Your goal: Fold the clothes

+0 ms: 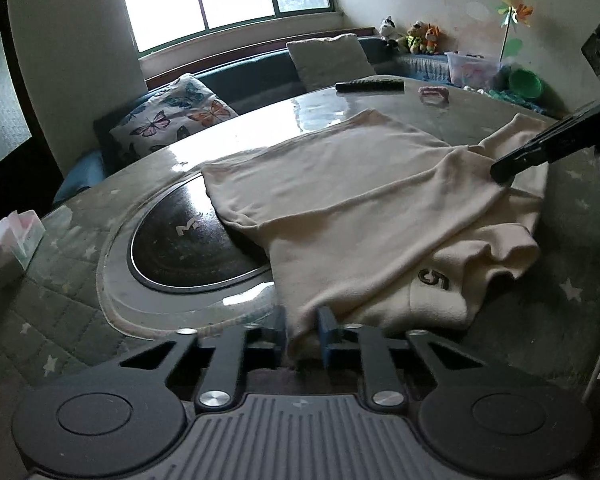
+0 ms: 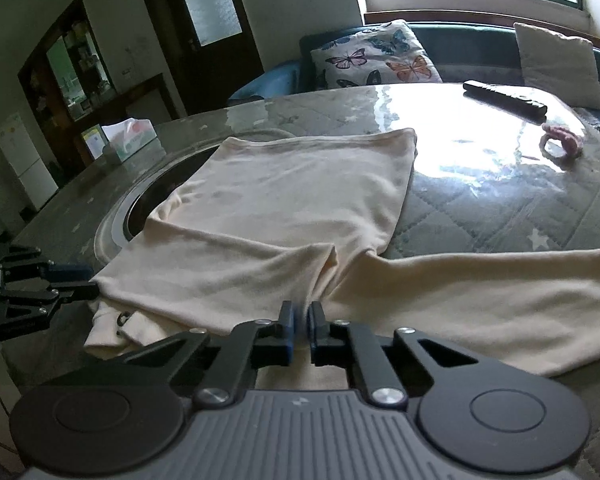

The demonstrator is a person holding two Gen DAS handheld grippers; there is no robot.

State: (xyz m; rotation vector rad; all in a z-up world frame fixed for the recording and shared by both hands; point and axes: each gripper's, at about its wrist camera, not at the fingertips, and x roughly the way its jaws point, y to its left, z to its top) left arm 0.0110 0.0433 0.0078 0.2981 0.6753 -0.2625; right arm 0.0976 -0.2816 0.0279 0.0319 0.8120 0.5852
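Note:
A cream T-shirt (image 1: pixel 360 200) lies on the round table, partly folded, with a dark "5" print (image 1: pixel 434 278) showing on a lower layer. It also shows in the right wrist view (image 2: pixel 292 200). My left gripper (image 1: pixel 302 330) is shut on a fold of the shirt at its near edge. My right gripper (image 2: pixel 301 326) is shut on the shirt's cloth at the other side. The right gripper shows in the left wrist view (image 1: pixel 500 170) pressed on the cloth, and the left gripper shows in the right wrist view (image 2: pixel 88 280) at the shirt's corner.
The table (image 1: pixel 80 312) has a quilted star-print cover under clear plastic and a dark round inset (image 1: pixel 188 248). On it are a remote (image 1: pixel 370 86), a pink hair tie (image 2: pixel 560 142) and a tissue box (image 1: pixel 14 240). A sofa with cushions (image 1: pixel 172 118) stands behind.

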